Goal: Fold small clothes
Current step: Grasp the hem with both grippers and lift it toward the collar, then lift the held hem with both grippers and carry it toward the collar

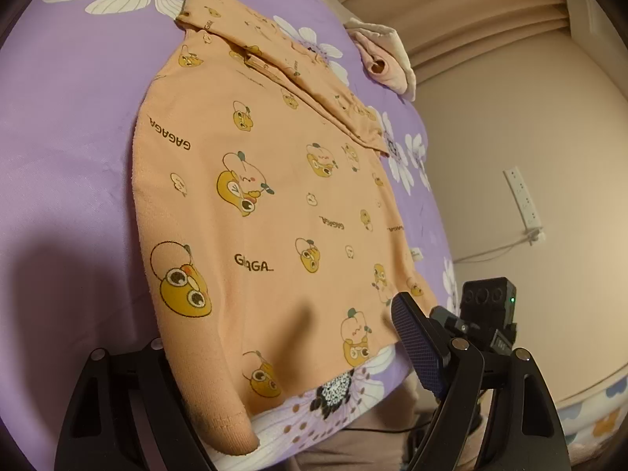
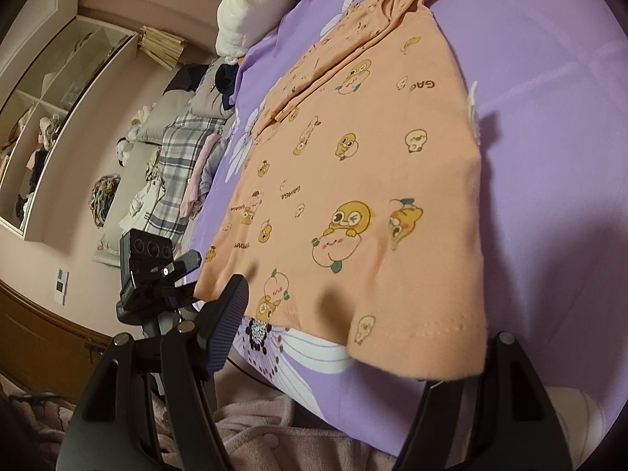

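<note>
On the purple flowered bed (image 1: 70, 125), an orange cartoon-print shirt (image 1: 274, 196) lies flat. Both claws stand apart, each straddling a near hem corner without clamping: the left claw (image 1: 290, 357) and the right claw (image 2: 365, 333).

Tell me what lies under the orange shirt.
The orange shirt lies flat on the purple flowered bedsheet. A white flower print pokes out from under its hem. Anything else beneath the fabric is covered and cannot be seen.
</note>
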### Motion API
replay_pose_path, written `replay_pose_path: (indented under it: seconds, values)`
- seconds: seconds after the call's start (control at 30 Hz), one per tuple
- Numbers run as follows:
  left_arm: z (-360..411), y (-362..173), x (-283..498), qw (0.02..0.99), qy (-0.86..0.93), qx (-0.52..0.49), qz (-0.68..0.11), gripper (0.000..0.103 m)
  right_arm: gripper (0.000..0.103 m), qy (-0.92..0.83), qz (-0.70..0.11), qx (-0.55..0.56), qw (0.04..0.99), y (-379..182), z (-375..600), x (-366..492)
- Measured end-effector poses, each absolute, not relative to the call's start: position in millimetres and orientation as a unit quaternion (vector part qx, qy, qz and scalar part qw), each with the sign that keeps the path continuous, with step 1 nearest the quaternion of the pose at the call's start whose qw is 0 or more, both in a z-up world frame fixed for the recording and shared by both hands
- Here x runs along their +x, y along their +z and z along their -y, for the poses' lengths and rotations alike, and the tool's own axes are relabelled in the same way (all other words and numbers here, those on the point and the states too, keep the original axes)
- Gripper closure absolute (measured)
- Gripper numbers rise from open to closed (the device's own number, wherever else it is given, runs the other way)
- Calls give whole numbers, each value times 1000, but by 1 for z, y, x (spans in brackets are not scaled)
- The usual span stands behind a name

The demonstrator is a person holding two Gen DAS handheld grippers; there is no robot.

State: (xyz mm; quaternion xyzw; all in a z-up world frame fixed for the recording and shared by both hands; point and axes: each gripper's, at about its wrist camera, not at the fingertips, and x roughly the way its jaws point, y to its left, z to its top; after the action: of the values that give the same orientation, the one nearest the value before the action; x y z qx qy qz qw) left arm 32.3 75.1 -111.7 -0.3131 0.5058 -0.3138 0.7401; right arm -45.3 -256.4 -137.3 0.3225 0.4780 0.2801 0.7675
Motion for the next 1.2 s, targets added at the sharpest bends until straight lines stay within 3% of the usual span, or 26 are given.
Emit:
replay_pose_path:
  seconds: [0.33, 0.63, 0.87, 0.97, 1.03, 1.2]
  values:
    - [-92, -116, 33, 724, -309, -366, -497, 19, 37, 256, -465, 359, 768, -138, 263, -43]
    - [-94, -115, 33, 729, -296, -365, -497, 20, 52, 249, -460, 360, 772, -140, 270, -48]
    - [-94, -116, 31, 733, -292, -352, -504, 29, 68, 237, -456, 355, 781, -146, 274, -49]
    - [-95, -117, 31, 735, -289, -350, -504, 37, 74, 231, -456, 347, 786, -146, 272, -48]
    - [-95, -118, 32, 738, -281, -343, -508, 54, 77, 230, -457, 343, 788, -145, 270, -48]
    - [-100, -123, 32, 737, -275, -348, -510, 71, 85, 226, -461, 333, 791, -145, 266, -48]
